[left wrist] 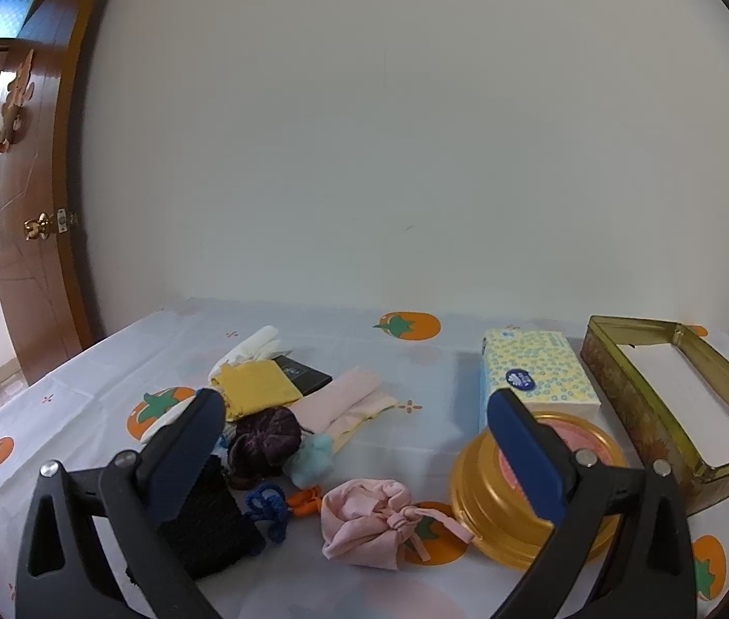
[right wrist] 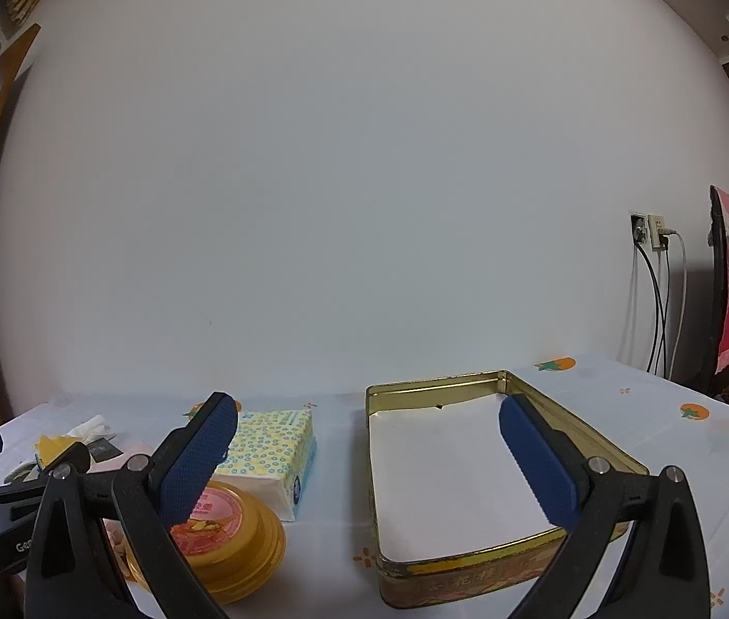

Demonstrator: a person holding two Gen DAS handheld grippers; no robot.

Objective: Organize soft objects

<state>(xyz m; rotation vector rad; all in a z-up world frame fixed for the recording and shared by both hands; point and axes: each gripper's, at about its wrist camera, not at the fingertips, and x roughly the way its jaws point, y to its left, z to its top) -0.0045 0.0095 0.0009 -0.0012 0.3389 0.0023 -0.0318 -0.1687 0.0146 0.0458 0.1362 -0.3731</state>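
Observation:
A heap of soft things lies on the table left of centre: a pink cloth bundle point(left wrist: 369, 523), a yellow cloth point(left wrist: 256, 389), folded pink fabric point(left wrist: 343, 400), a dark purple scrunchie point(left wrist: 263, 443), a pale blue puff point(left wrist: 312, 456), a blue cord point(left wrist: 266, 508) and black fabric point(left wrist: 204, 516). My left gripper point(left wrist: 354, 438) hovers open above the heap, holding nothing. An open gold tin box point(right wrist: 467, 469) lined with white paper sits at the right. My right gripper point(right wrist: 364, 449) stands open over the tin's near left side, empty.
A tissue pack point(left wrist: 534, 374) and a round gold tin point(left wrist: 524, 490) with a pink lid stand between the heap and the box. A wooden door point(left wrist: 39, 196) is at the left. Wall sockets with cables point(right wrist: 653, 242) are at the right. The tablecloth point(left wrist: 410, 327) has orange fruit prints.

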